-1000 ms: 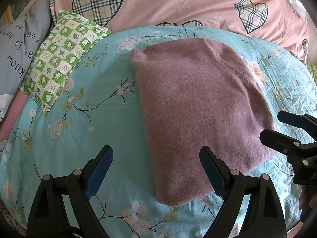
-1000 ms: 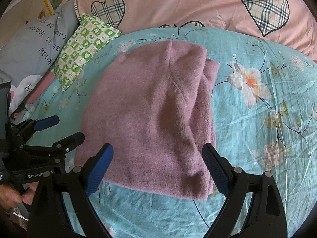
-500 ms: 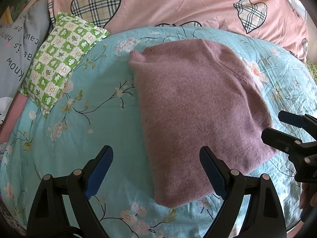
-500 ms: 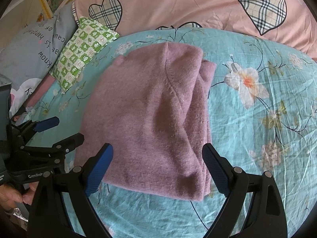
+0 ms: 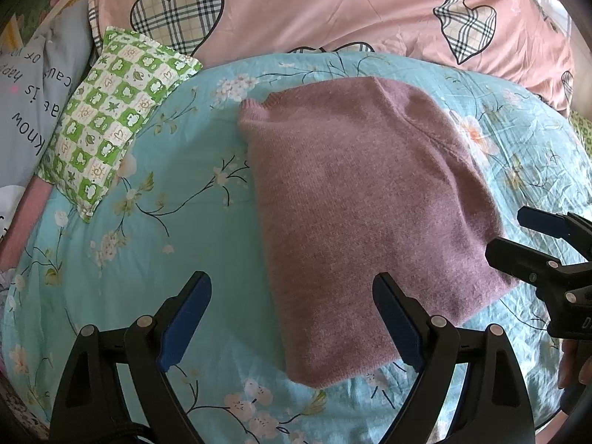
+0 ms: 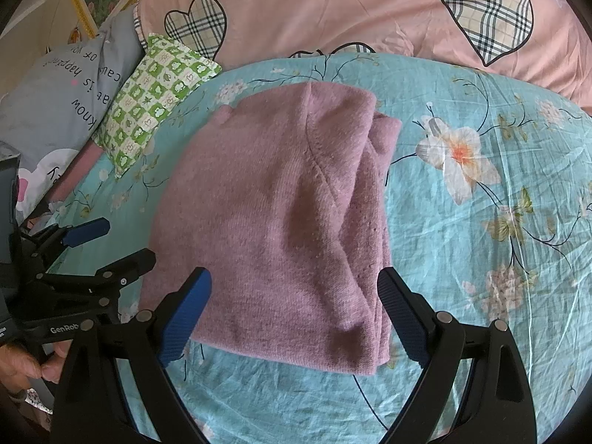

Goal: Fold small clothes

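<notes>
A mauve knit sweater (image 5: 362,203) lies folded into a rough rectangle on the turquoise floral bed sheet (image 5: 148,222). It also shows in the right wrist view (image 6: 281,229), with stacked folded layers along its right edge. My left gripper (image 5: 292,318) is open and empty, held above the sweater's near left corner. My right gripper (image 6: 294,314) is open and empty above the sweater's near edge. The right gripper shows in the left wrist view (image 5: 518,236) beside the sweater's right corner. The left gripper shows in the right wrist view (image 6: 111,244) at the sweater's left side.
A green checked pillow (image 5: 114,118) lies at the left of the sheet. A grey pillow with writing (image 5: 29,111) is beyond it. A pink duvet with plaid hearts (image 5: 333,11) is bunched at the back. The sheet stretches to the right (image 6: 481,222).
Both grippers have drawn back slightly from the sweater and stayed open. The sweater has not moved.
</notes>
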Action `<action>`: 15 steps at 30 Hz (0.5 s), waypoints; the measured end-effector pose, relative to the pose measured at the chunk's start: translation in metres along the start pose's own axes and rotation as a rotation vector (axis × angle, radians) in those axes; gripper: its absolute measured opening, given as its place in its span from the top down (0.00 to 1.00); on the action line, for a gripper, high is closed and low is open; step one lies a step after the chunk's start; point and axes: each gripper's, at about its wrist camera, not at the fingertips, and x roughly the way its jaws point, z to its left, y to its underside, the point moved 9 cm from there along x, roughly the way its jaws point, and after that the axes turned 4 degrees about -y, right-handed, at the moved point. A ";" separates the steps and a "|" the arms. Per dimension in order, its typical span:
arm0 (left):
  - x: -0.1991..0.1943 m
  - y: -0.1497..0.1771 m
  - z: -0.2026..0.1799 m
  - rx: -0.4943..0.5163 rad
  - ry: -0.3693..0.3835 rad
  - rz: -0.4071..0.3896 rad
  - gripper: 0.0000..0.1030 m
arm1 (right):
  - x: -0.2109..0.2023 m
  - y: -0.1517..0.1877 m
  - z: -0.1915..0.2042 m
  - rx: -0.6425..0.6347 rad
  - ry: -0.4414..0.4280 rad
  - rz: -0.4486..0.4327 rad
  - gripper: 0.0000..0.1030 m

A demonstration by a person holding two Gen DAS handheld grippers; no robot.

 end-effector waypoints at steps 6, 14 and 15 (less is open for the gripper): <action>-0.001 0.000 0.001 -0.001 0.000 -0.001 0.13 | -0.001 -0.001 0.000 0.000 -0.002 -0.004 0.11; -0.001 -0.001 0.002 -0.005 0.000 -0.001 0.13 | -0.001 -0.002 0.000 -0.001 0.000 -0.004 0.11; -0.001 -0.001 0.002 -0.005 0.001 -0.001 0.13 | -0.001 -0.001 0.000 -0.001 0.000 -0.004 0.11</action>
